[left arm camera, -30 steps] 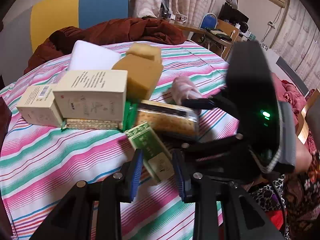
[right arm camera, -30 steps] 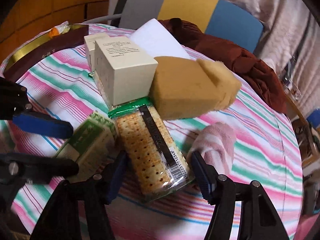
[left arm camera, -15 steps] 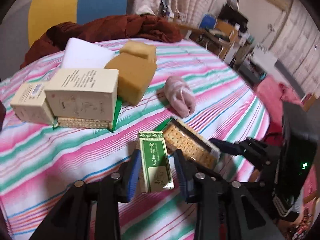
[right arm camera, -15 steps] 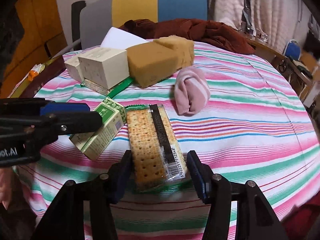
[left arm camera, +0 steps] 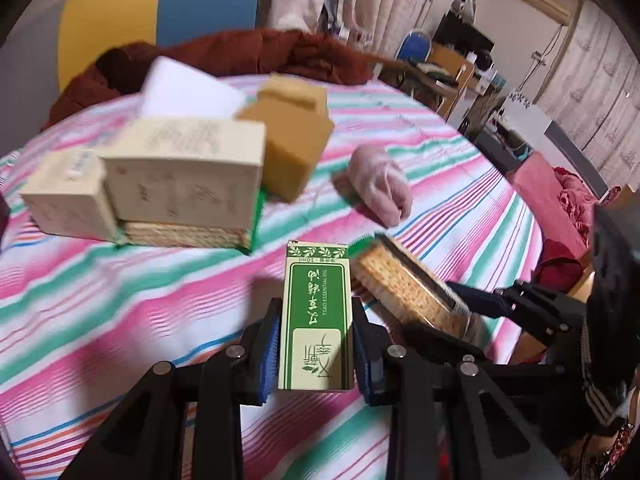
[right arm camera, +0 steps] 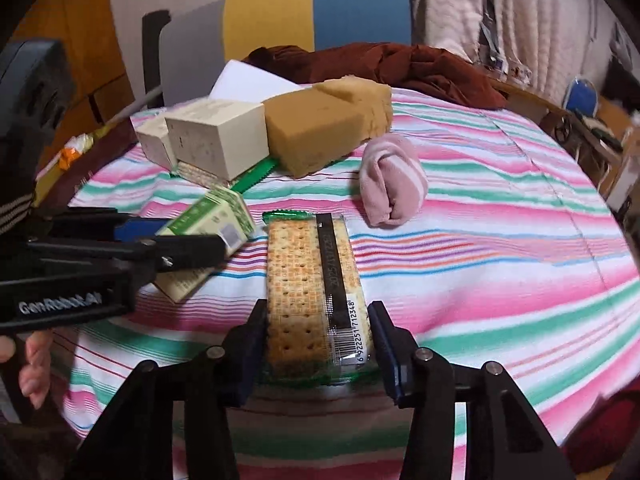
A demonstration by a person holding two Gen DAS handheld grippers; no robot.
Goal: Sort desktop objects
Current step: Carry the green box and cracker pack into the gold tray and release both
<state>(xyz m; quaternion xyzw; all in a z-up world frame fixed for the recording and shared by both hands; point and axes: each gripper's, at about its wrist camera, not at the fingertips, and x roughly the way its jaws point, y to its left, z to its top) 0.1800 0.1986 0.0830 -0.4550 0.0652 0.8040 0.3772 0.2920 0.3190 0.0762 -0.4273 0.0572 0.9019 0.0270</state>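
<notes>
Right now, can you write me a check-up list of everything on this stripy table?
Surface: striped tablecloth, with nothing spilled on it.
Job's things: green box and cracker pack, side by side at the near edge.
Clutter: cream boxes, the bigger one sitting on a second cracker pack; tan sponge; rolled pink sock; white sheet; brown cloth at the far edge.
Grippers: left gripper jaws shut on the green box; right gripper jaws have just been closing, pads against the cracker pack.
Cables: nothing seen on the table.
Surroundings: chair with a grey, yellow and blue back; curtains.
</notes>
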